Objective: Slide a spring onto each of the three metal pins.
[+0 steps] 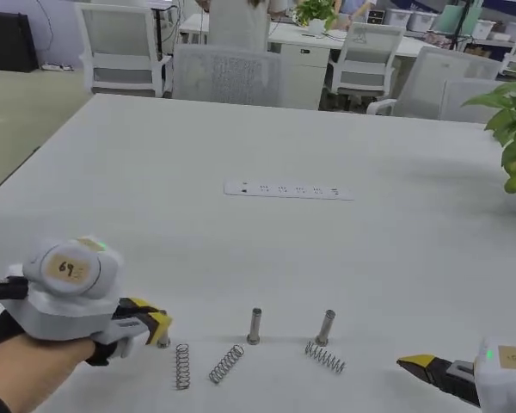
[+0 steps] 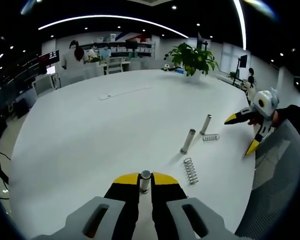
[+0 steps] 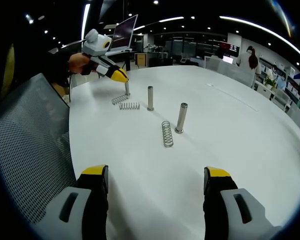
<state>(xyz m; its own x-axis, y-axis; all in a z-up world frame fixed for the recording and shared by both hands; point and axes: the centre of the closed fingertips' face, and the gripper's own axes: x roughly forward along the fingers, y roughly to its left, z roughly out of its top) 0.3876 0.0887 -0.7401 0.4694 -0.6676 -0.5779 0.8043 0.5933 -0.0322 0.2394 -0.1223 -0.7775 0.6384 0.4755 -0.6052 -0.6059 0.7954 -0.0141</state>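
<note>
Clamping the left metal pin (image 2: 145, 184) upright on the table (image 1: 284, 138), the left gripper (image 2: 145, 178) is clenched. Right gripper (image 3: 156, 173) is released, near right. Middle pin (image 1: 254, 326) and right pin (image 1: 326, 328) stand bare; three springs (image 1: 182, 366) (image 1: 226, 363) (image 1: 325, 357) lie nearby.

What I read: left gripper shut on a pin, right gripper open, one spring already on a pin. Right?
Not quite: nothing is mounted yet. All three springs lie loose on the table, per the head view. Left gripper shut on a pin, right gripper open, as you said.
</note>
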